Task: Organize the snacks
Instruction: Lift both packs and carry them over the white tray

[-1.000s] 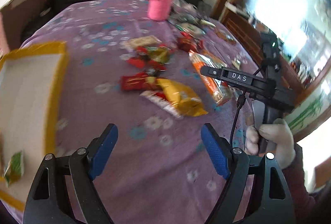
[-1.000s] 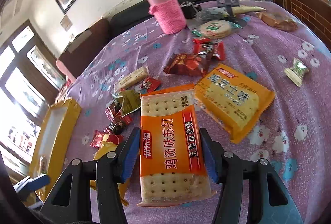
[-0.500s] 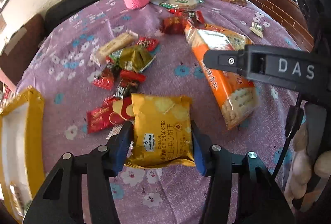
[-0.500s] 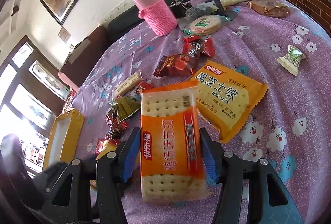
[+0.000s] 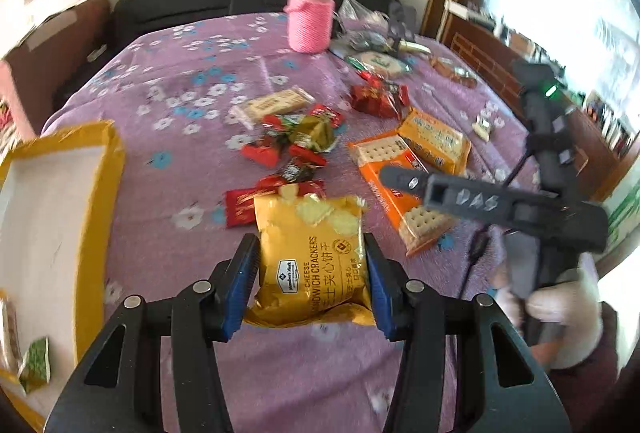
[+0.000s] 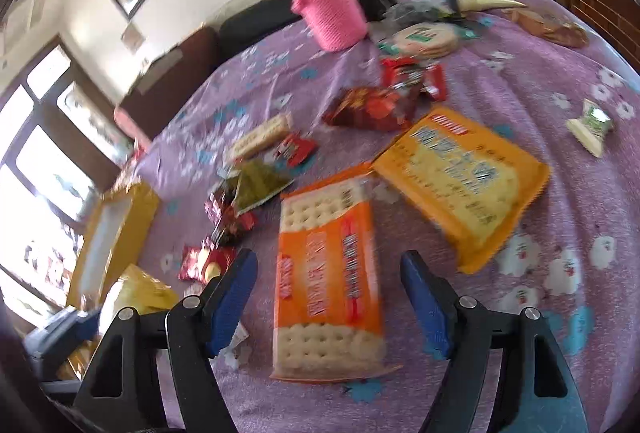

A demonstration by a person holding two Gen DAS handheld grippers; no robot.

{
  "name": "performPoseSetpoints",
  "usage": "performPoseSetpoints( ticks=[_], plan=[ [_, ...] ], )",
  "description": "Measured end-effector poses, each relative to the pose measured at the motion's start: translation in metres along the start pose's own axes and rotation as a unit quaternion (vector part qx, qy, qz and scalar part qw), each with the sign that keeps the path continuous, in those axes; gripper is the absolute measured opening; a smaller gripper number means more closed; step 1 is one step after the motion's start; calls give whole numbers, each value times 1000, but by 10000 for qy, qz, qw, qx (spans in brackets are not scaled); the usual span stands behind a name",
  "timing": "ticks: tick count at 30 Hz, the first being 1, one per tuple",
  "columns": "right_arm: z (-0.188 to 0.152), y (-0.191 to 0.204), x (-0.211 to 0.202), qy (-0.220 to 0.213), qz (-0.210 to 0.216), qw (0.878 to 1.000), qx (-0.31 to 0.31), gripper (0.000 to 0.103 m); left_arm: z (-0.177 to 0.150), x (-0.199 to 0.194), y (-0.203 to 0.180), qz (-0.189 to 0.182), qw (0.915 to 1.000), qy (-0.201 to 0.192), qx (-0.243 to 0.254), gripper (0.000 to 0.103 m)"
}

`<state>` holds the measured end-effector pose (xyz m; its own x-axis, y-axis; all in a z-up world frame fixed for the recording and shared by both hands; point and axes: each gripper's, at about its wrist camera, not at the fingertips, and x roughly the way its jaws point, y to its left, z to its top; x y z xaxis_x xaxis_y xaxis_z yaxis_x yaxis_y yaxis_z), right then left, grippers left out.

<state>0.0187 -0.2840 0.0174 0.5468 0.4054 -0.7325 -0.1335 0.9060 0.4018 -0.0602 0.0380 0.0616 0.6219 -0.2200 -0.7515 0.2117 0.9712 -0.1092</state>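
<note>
1. Left gripper (image 5: 310,273): pinching the yellow cracker bag (image 5: 310,257) by its sides, lifted just clear of the purple desk (image 5: 180,193).
2. Right gripper (image 6: 328,297): spread and opening; the orange biscuit pack (image 6: 328,273) lies flat between the pads, untouched.
3. Yellow box (image 5: 96,201): at the left edge of the desk, its top open, well apart from the snack pile.
4. Handling note: likely next is carrying the bag to the box; hold the squeeze gentle, keep the bag level, and let go low inside the walls.
</note>
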Motion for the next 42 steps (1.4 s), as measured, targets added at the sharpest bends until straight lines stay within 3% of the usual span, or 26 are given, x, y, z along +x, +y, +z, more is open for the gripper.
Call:
performPoseSetpoints(
  ticks=[4,5,6,8,11,15,17,19,23,27,28,29,37,42],
  plan=[
    [-8,25,10,42,-490,9973,-541,77,-15,-20,22,9,9994,-136,-305,48],
    [-9,29,11,39,-625,9958,-668,77,-18,-26,29,18,9991,-175,-386,35],
    [-11,34,13,41,-771,9938,-801,77,-21,-31,36,16,9988,-190,-453,30],
    [-14,44,19,83,-1111,9884,-1029,77,-27,-41,52,21,9978,-254,-618,30],
    [-16,52,23,70,-1576,9797,-1239,58,-34,-52,76,-2,9958,-313,-860,30],
    [-20,50,19,48,-1563,9808,-1162,58,-41,-56,89,-244,9955,-186,-893,33],
    [-25,49,12,-1,-1434,9845,-1013,58,-45,-54,84,-492,9950,-108,-861,55],
    [-29,47,6,-62,-1246,9885,-859,58,-49,-46,72,-487,9966,19,-671,67],
    [-35,46,-5,-198,-780,9946,-654,58,-59,-22,45,-149,9990,398,-156,67],
    [-38,46,-7,-299,-659,9957,-572,58,-72,-2,26,221,9976,604,263,67],
    [-37,44,-6,-288,-620,9963,-531,58,-74,2,24,282,9970,626,348,61],
    [-37,43,-6,-282,-593,9966,-503,58,-76,2,20,401,9969,464,497,45],
    [-39,34,-13,-451,-417,9978,-267,58,-68,-24,39,-41,9999,92,-37,43],
    [-40,37,-22,-650,-461,9964,-306,58,-57,-70,77,-327,9972,-305,-593,43]
  ],
)
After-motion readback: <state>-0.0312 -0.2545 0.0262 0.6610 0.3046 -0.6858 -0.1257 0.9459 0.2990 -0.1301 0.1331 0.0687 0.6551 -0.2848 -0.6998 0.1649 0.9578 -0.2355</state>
